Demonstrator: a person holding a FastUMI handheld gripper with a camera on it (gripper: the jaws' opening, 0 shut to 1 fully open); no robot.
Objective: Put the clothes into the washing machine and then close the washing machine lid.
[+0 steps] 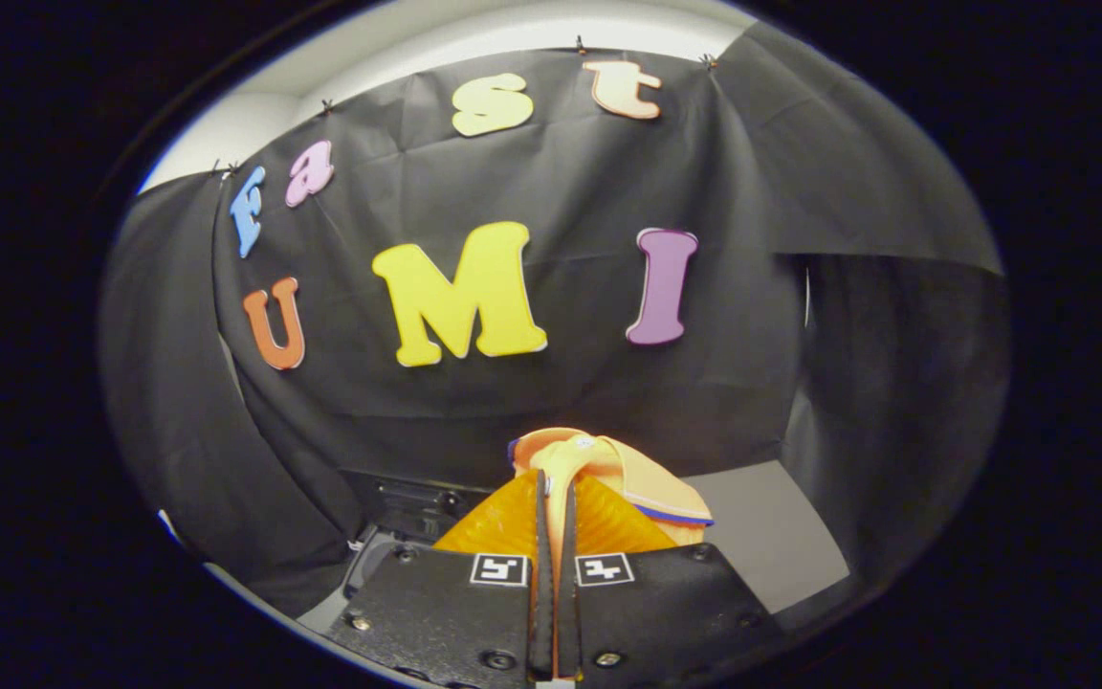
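gripper: gripper (pixel 556 498) fingers nearly together, clamped on a fold of the orange garment (pixel 608 469), cloth pinched from both sides
garment position: held up between the fingers and bunching just beyond the tips, spilling to the right; looks lifted clear of the grey surface (pixel 761 536) on the far right
garment look: orange, soft, crumpled; paler fold on top, thin blue trim along the right-hand edge; small piece, type hard to tell
washer: dark machine part (pixel 407 512) low on the near left, just beside the fingers; probably the washing machine, opening and lid not clear from here
step: carrying garment toward the machine, judged from the raised grip
how to do it well: keep the pinch firm, swing left over the dark part, go low over the opening before letting go so the hanging end drops in too
risk: loose right side could snag on the rim or hang outside, blocking the lid
remaining: drop garment in, then shut lid
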